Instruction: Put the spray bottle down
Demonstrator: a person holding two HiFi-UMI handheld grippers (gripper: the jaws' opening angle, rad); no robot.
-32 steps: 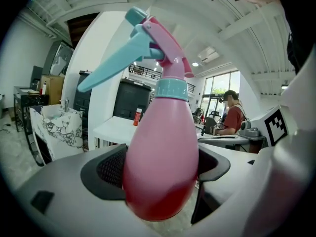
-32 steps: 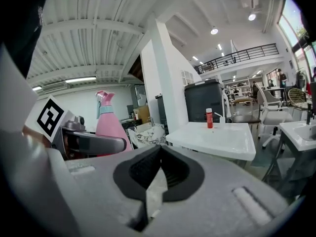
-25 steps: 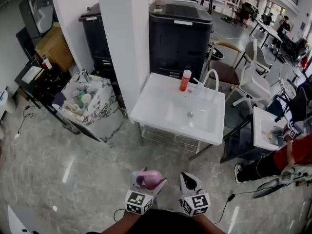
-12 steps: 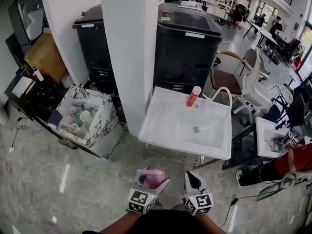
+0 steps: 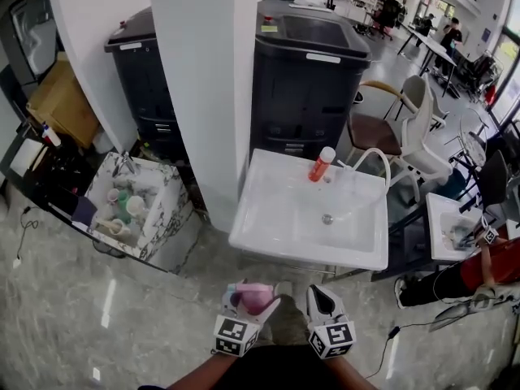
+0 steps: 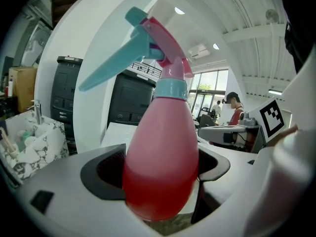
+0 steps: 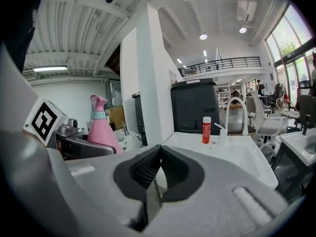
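Here, left gripper (image 5: 245, 305): jaws clamp the spray bottle (image 6: 160, 152), upright, short of the sink (image 5: 258, 222).
Right gripper (image 7: 157, 166): jaws closed, empty.
Risk: rounded body could slip, or topple on the sink's rim.

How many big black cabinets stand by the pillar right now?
2. One black cabinet stands left of the white pillar; the larger black cabinet stands right of it, behind the white sink. The pillar may hide more.

spray bottle (image 5: 253, 302) base hidden by left gripper (image 5: 251, 292); red bottle (image 5: 322, 164) label unreadable.
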